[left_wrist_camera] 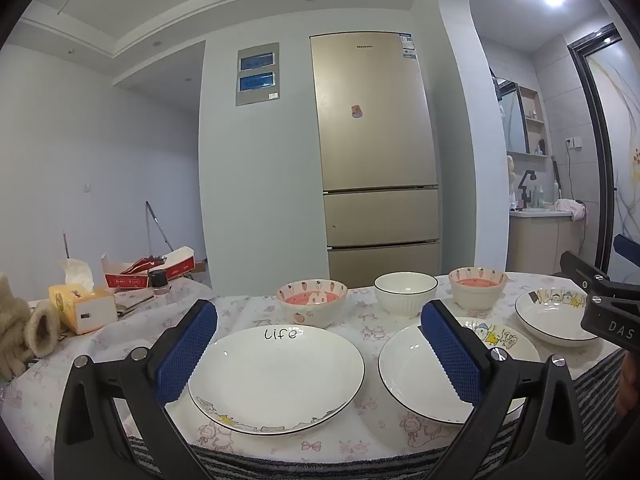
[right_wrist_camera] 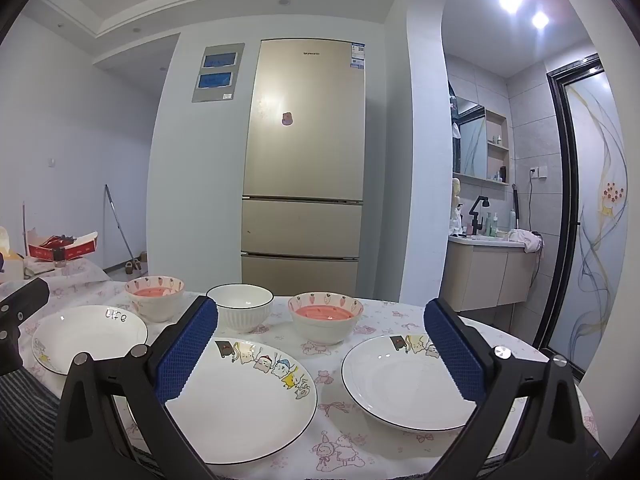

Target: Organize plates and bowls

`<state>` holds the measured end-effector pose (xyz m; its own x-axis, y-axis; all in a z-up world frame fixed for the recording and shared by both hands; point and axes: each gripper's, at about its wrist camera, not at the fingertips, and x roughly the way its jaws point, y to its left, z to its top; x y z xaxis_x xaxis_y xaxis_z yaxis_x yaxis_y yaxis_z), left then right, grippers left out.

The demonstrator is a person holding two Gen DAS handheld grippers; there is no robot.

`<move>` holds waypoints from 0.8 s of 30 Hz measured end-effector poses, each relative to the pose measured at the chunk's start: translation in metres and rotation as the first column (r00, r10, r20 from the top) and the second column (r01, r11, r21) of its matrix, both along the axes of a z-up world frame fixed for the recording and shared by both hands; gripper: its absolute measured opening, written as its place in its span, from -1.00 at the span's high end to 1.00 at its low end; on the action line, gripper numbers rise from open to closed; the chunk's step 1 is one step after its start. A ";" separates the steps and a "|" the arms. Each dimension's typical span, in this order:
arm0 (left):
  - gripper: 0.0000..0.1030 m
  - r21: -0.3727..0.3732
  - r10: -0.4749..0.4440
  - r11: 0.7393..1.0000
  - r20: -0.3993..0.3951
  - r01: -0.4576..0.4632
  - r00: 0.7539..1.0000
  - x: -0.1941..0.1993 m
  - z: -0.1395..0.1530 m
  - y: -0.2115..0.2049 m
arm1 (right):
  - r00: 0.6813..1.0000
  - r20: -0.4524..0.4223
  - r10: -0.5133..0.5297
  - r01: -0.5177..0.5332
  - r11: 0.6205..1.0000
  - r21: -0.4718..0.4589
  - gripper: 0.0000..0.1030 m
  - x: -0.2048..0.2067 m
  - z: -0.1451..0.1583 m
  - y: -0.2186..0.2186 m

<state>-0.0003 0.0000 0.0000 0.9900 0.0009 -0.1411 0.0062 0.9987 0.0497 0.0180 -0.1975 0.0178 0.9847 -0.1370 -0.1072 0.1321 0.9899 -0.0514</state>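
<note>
Both grippers were held spread and empty above the table's near edge.
Three plates [right_wrist_camera: 240, 404] were set in front, three bowls [right_wrist_camera: 242, 312] behind, gaps between.

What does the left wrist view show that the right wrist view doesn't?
Only the left view shows the yellow tissue box and the furry toy at the table's left end. Only the right view shows the patterned glass door nearly whole. Both share the "Life" plate, the two other plates, the plain white bowl between two pink bowls, the fridge, and open, empty jaws on the left gripper and right gripper.
</note>
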 end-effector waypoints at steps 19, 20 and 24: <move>-1.00 0.001 0.000 1.000 -0.026 0.001 1.000 0.008 -0.004 -0.001 | 1.000 0.001 0.000 0.000 1.000 0.002 -1.00 0.000 0.000 0.000; -1.00 -0.001 -0.001 1.000 -0.022 0.001 1.000 0.008 -0.004 -0.001 | 1.000 0.001 0.000 0.000 1.000 0.003 -1.00 0.000 0.000 0.000; -1.00 0.001 -0.018 1.000 -0.012 0.018 1.000 0.007 -0.005 0.000 | 1.000 0.000 0.000 0.000 1.000 0.003 -1.00 0.000 0.000 0.000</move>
